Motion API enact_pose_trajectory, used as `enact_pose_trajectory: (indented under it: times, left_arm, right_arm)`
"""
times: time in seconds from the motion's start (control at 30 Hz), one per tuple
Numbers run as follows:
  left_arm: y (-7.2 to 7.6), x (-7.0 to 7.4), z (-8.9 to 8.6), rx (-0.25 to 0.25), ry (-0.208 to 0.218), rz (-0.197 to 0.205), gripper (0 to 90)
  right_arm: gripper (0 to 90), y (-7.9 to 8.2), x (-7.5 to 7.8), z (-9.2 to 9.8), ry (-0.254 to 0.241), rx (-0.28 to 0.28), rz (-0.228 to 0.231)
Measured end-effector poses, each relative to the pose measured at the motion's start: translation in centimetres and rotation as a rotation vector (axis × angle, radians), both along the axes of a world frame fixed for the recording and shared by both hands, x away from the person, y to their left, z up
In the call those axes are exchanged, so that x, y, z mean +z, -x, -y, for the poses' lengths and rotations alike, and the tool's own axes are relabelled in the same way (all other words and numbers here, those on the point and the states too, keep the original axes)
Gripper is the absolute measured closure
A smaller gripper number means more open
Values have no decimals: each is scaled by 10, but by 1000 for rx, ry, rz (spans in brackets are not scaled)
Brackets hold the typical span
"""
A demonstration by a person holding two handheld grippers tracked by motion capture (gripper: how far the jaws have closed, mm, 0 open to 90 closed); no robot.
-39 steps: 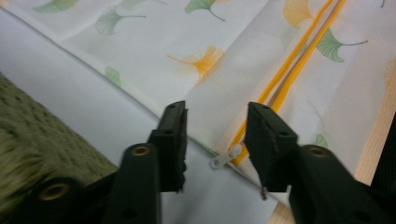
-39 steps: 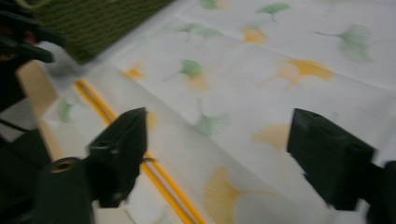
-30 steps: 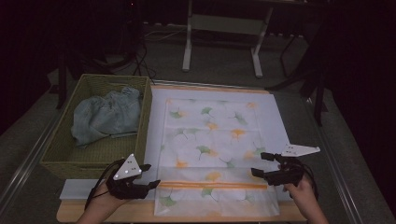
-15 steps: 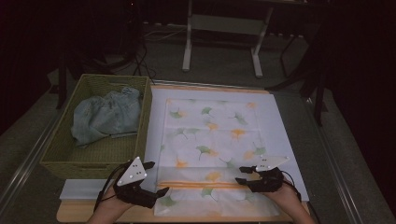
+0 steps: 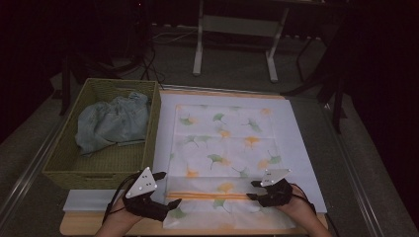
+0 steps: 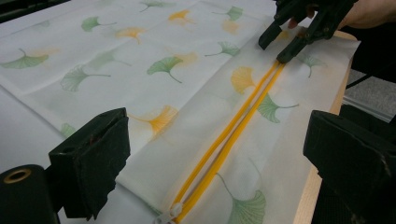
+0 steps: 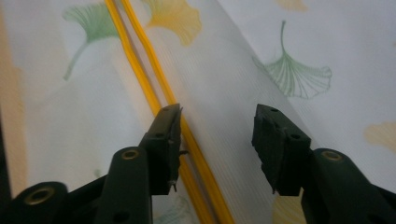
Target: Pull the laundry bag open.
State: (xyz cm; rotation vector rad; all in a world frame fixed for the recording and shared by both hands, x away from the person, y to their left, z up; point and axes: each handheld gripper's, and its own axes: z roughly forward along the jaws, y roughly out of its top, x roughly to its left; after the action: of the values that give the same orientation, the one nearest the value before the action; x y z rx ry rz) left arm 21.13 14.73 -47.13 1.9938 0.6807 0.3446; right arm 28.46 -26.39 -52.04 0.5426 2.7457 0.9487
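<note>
Since the earlier frame, the right gripper (image 5: pixel 255 189) has come down to the orange zipper (image 6: pixel 236 128) of the white ginkgo-leaf fabric cover (image 5: pixel 225 148) on the table; its jaws, just opening again, stand half-wide and empty. The left gripper (image 5: pixel 168 190) waits wide open beside the pull. Zipping looks not yet started, and the pull is cut off at the frame edge.

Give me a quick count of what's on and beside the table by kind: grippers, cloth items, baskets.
Grippers: 2, left gripper and right gripper
Cloth items: 2, leaf-print cover with orange zipper, pale blue garment
Baskets: 1, woven basket
Total: 5
</note>
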Motion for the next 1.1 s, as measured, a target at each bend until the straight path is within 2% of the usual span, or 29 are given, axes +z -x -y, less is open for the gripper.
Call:
enact_pose_trajectory:
  times: [0.03, 0.13, 0.23, 0.47, 0.53, 0.6, 0.63, 0.73, 0.77, 0.83, 0.87, 0.9, 1.0, 1.1]
  left_arm:
    - [0, 0, -1, 2, 3, -3, 84]
    - [0, 1, -2, 6, 6, -2, 84]
    - [0, 1, -3, 11, 9, 2, 85]
    - [-1, -2, -4, 14, 11, -4, 85]
    - [-1, -2, -4, 16, 10, 3, 85]
    - [-1, -3, -4, 15, 18, 15, 85]
    - [-1, -3, -3, 19, 23, 19, 84]
    - [-1, -3, -2, 20, 26, 24, 83]
    - [-1, -3, -2, 14, 33, 21, 83]
    - [-2, -2, -2, 15, 41, 21, 83]
    - [-2, -1, -2, 5, 47, 16, 84]
    - [-2, 0, -2, 2, 43, 20, 84]
    - [0, 3, -5, -7, 30, 47, 89]
    - [0, 5, -10, 2, 54, 41, 89]
  right_arm:
    - [506, 0, -1, 0, 10, -7, 16]
    - [491, -3, -1, 1, 8, -9, 6]
    - [480, -5, -1, 1, 20, -15, 28]
    - [399, -13, -1, 3, 45, -90, 74]
    - [386, -18, -1, 5, 32, -102, 37]
    - [473, -24, -3, 8, -3, -97, -34]
    - [550, -25, -3, 9, -13, -110, -35]
    - [837, -22, 1, 5, 30, -102, -7]
    - [878, -20, 1, 1, 53, -108, 14]
    - [887, -20, 3, -2, 78, -105, 18]
    - [888, -21, 4, -1, 75, -107, 9]
    - [889, -22, 6, 0, 63, -111, 1]
    - [890, -23, 16, 3, 35, -127, 18]
    - [889, -24, 29, 5, -4, -138, 41]
